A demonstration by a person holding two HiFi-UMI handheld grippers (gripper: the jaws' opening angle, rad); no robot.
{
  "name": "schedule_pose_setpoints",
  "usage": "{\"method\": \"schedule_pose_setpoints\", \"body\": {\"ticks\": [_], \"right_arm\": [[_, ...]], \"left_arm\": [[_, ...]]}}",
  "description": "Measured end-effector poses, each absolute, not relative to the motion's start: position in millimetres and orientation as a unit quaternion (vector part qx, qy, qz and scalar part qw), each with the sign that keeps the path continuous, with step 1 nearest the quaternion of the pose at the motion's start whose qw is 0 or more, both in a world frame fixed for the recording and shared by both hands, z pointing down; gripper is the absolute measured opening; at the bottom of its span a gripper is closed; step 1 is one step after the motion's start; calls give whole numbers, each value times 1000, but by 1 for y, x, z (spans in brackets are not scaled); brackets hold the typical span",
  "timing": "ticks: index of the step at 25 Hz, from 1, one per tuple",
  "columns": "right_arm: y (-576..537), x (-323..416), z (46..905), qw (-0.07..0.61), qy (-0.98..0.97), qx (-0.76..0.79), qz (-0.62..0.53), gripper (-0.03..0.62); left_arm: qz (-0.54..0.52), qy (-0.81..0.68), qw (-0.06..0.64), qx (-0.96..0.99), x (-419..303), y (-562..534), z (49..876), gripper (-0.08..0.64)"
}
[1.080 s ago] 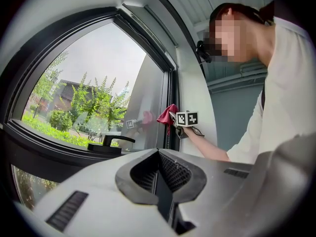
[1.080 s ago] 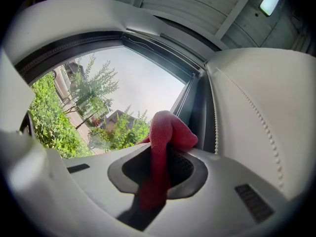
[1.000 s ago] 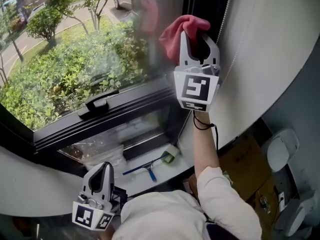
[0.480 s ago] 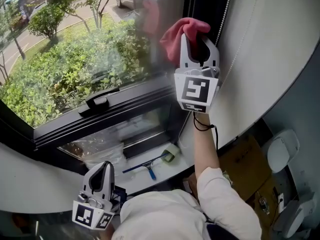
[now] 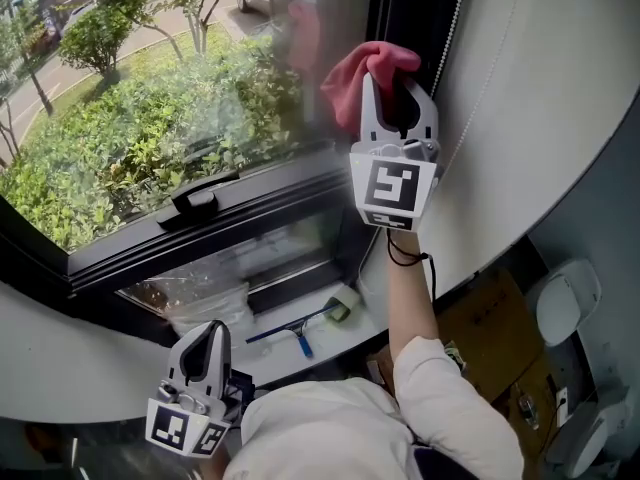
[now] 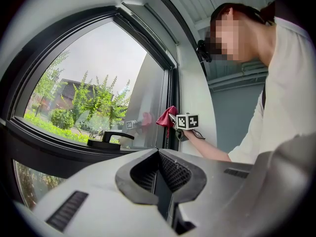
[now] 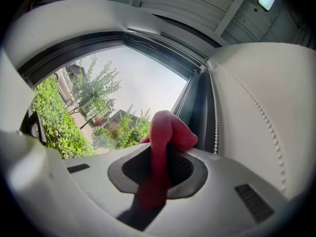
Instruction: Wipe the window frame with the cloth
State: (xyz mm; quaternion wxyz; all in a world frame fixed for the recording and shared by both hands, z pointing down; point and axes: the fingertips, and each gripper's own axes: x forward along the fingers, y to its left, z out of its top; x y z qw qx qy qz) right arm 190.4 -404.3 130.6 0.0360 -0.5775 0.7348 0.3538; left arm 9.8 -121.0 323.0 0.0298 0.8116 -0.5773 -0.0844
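Note:
My right gripper (image 5: 398,88) is raised high and shut on a red cloth (image 5: 355,74), which bunches out past the jaws against the dark vertical window frame (image 5: 380,8) beside the glass. In the right gripper view the cloth (image 7: 163,147) runs down between the jaws, with the frame (image 7: 197,102) just beyond it. My left gripper (image 5: 205,353) hangs low near the sill, shut and holding nothing; its own view shows the jaws (image 6: 160,181) closed, and the cloth (image 6: 165,117) far off at the frame.
A black window handle (image 5: 195,203) sits on the lower frame rail. A blue-handled squeegee (image 5: 295,333) and a sponge (image 5: 340,310) lie on the sill. A bead chain (image 5: 450,28) hangs along the white blind. A cardboard box (image 5: 495,328) stands on the floor at right.
The right gripper and cloth have shifted very slightly right and down along the frame. The left gripper stays put.

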Motion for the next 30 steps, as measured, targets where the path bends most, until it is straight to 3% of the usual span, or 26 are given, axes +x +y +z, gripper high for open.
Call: {"method": "schedule_pose_setpoints", "body": {"ticks": [30], "right_arm": [[-406,189,178,9,738,-587,334,83]], "left_arm": [[-87,-578,37,811,6,-114,324,8]]}}
